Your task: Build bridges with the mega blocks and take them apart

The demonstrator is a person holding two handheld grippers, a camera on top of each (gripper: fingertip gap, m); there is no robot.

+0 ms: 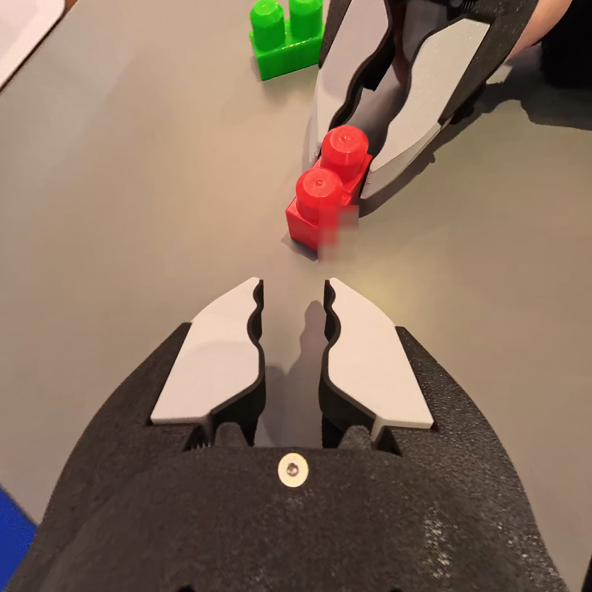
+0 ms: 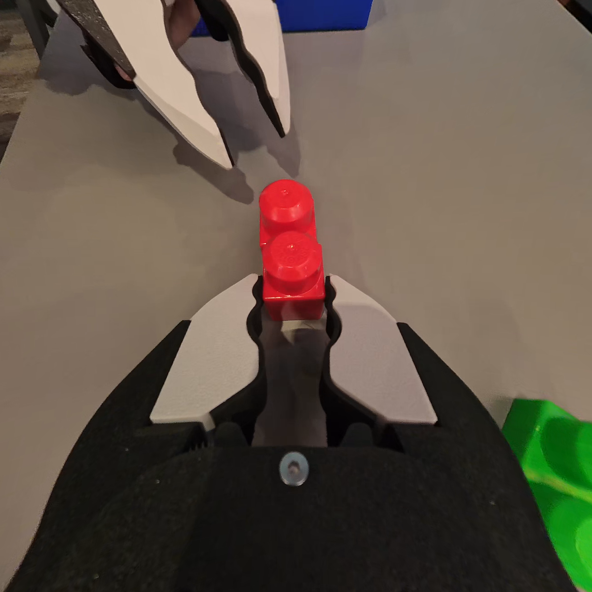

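Note:
A red two-stud block (image 1: pixel 323 198) stands on the grey table (image 1: pixel 128 192), just ahead of my left gripper (image 1: pixel 294 282). The left gripper is open and empty, its tips a short way from the block's near end. My right gripper (image 1: pixel 344 160) comes in from the top right and is shut on the block's far end, one finger on each side. In the right wrist view the right gripper (image 2: pixel 293 282) clamps the red block (image 2: pixel 288 224) at its near end. The left gripper (image 2: pixel 256 149) hangs open just beyond the block.
A green two-stud block (image 1: pixel 285 38) stands on the table behind the red one, and shows blurred at the lower right of the right wrist view (image 2: pixel 551 480). A blue box (image 2: pixel 323 16) sits at the table's far end. The table's edge (image 1: pixel 28 61) runs along the upper left.

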